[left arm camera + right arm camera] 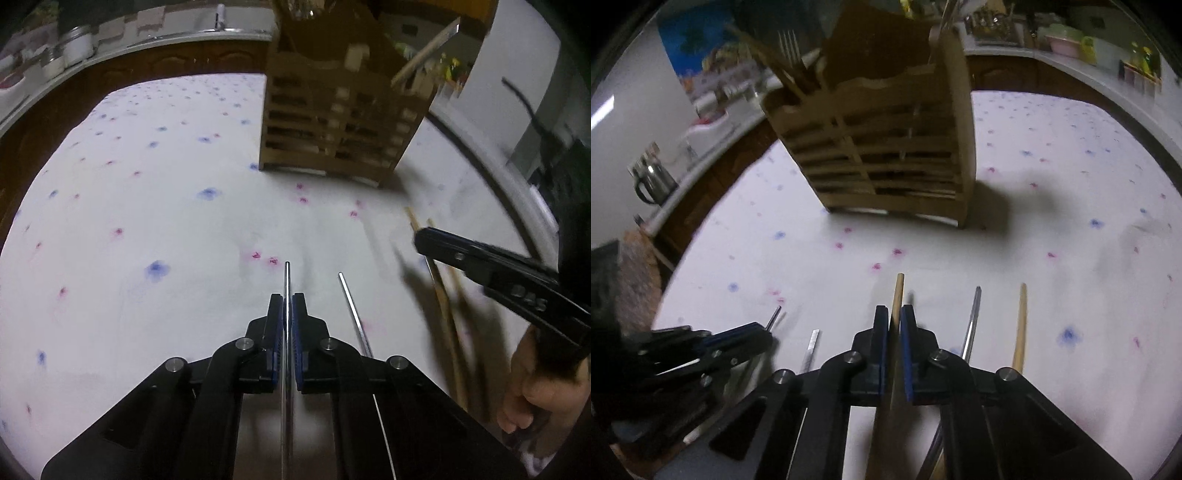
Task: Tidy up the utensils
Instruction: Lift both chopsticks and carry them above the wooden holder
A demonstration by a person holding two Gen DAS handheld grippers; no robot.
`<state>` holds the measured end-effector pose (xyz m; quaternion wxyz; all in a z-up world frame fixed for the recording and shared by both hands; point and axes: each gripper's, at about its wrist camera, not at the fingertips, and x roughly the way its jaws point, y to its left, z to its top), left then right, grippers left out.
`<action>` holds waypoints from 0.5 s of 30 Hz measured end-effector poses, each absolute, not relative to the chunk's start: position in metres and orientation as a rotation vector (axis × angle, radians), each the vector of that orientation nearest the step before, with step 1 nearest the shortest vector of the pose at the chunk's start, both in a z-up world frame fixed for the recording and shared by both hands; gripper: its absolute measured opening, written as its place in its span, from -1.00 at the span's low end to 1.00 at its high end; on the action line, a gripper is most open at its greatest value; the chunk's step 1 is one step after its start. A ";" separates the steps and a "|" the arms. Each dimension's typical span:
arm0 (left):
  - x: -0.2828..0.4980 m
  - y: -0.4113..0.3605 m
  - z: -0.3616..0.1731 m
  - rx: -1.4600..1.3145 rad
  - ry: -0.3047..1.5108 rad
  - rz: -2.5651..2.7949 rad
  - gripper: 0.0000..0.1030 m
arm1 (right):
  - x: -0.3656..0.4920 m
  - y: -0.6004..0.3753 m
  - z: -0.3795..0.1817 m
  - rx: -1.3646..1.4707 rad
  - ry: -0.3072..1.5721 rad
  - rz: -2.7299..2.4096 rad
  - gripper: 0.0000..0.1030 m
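Gripping a metal chopstick (287, 280), our left gripper (287, 306) had its jaws clamped tight on it above the flowered tablecloth (147, 206). Our right gripper (894, 317) was pinched on a wooden chopstick (898, 291). Another metal chopstick (352, 310) lay just beside the left gripper. A wooden utensil holder (886, 155) stood farther back on the cloth, well apart from both grippers.
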<state>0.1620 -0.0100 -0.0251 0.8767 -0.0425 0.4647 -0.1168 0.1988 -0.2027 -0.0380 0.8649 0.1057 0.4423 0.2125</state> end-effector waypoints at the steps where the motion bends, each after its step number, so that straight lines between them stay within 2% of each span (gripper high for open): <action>1: 0.157 -0.006 -0.018 -0.101 0.952 -0.250 -0.92 | 0.192 -0.206 -0.030 0.239 0.908 0.458 -0.88; 15: 0.111 0.031 0.098 -0.213 0.671 -0.308 -0.92 | 0.125 -0.256 0.099 0.320 0.553 0.466 -0.89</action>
